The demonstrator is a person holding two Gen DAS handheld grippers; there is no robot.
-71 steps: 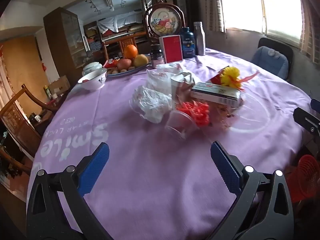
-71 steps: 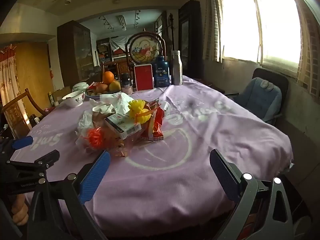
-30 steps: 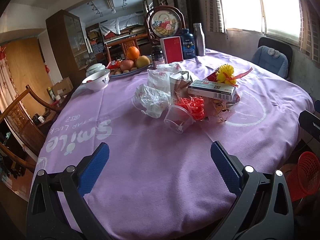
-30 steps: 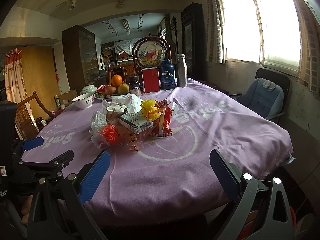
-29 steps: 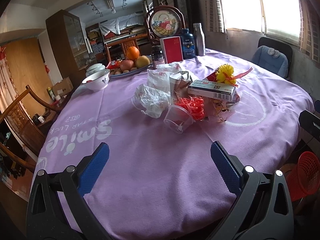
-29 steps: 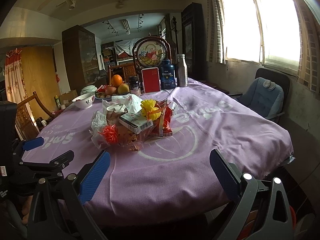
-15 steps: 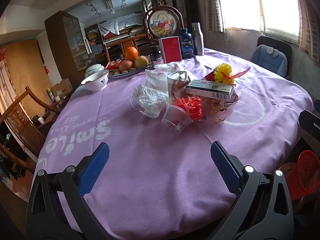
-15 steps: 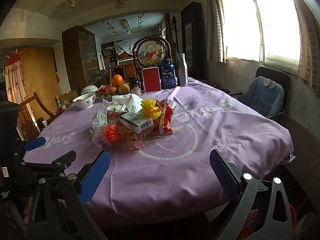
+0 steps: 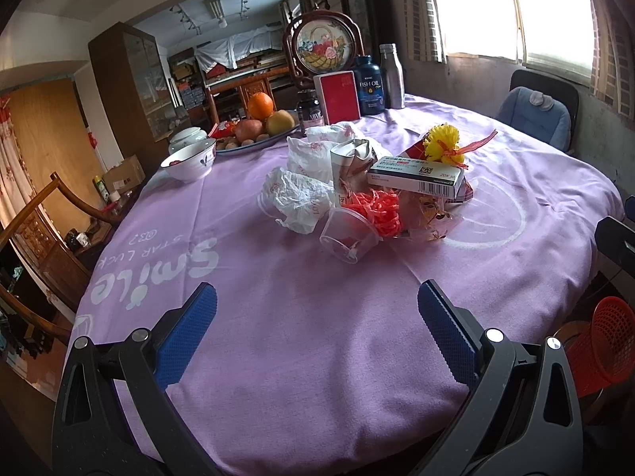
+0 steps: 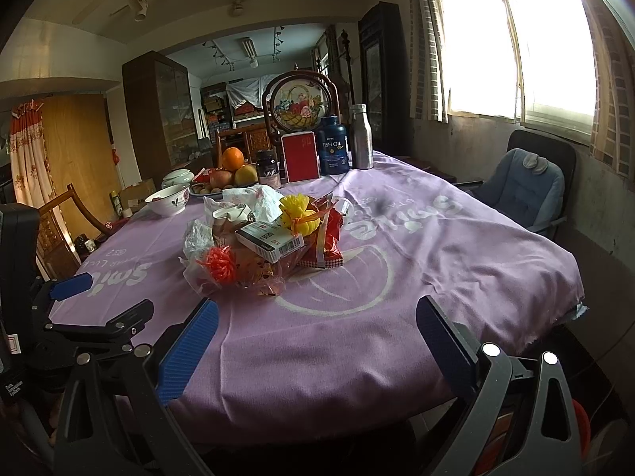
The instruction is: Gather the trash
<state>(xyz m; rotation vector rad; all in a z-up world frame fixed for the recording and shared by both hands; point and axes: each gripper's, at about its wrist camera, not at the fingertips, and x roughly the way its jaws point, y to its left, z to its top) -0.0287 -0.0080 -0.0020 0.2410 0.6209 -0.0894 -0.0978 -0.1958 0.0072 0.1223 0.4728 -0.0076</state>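
Near the middle of the round table (image 9: 278, 357), draped in a soft, faintly wrinkled lilac cloth printed with white letters, lies the trash pile (image 9: 369, 194); it sits at about twelve o'clock from the left gripper (image 9: 317, 329) and eleven o'clock from the right gripper (image 10: 317, 337), well apart from both. Crinkled white plastic bags (image 9: 297, 198) bunch at the pile's nine o'clock side; a clear plastic cup (image 9: 349, 238) lies tipped on its side, touching a frilly orange tangle (image 9: 377, 210); a flat rectangular cardboard box (image 9: 416, 176) rests on top; a ruffled yellow flower (image 9: 442, 144) stands just behind it. Both grippers hover over the near edge with ribbed blue pads spread wide, holding nothing. A red mesh basket (image 9: 603, 349) stands on the floor at the left gripper's three o'clock; a glossy white bowl (image 9: 188, 162) sits near a plate of round fruit (image 9: 258, 127) at ten o'clock.
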